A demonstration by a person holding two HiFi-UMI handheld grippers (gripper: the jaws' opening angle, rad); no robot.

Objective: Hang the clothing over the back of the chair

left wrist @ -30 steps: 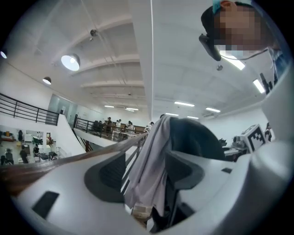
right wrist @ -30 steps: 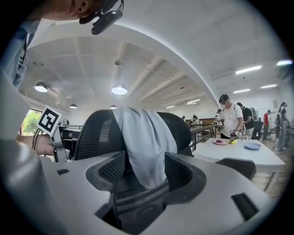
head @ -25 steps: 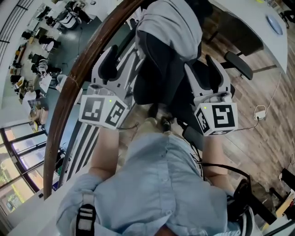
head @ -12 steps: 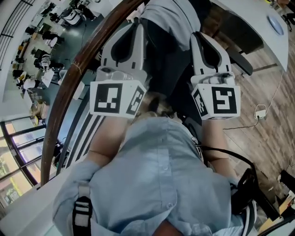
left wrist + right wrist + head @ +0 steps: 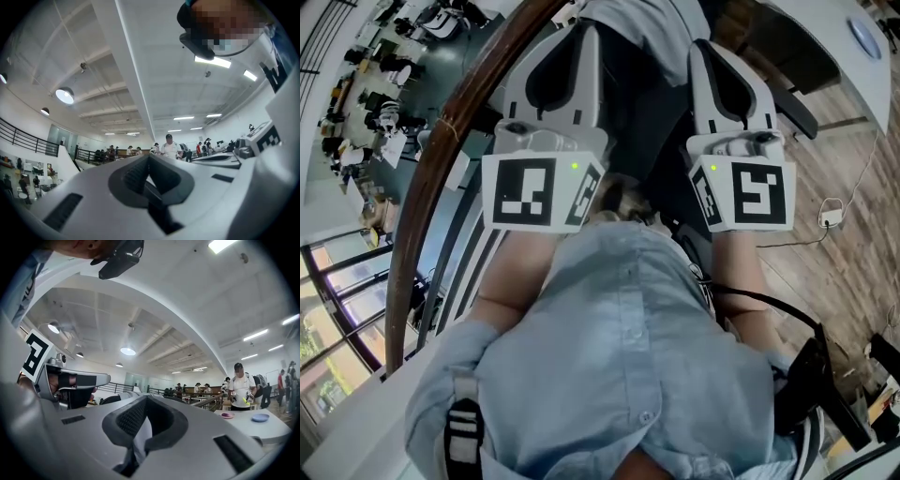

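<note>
Grey clothing (image 5: 649,28) lies atop the dark chair (image 5: 642,112), between both grippers; right gripper (image 5: 703,49) – jaws just closed – pinches pale cloth; left gripper (image 5: 584,33) is clamped on a sliver.

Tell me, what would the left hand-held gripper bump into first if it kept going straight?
Nothing close, it seems: the left hand-held gripper looks out over open space, with only people standing far ahead. Depth is hard to judge.

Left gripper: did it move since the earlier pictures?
Yes. The left gripper went up the picture along the brown handrail, closer to the grey clothing.
</note>
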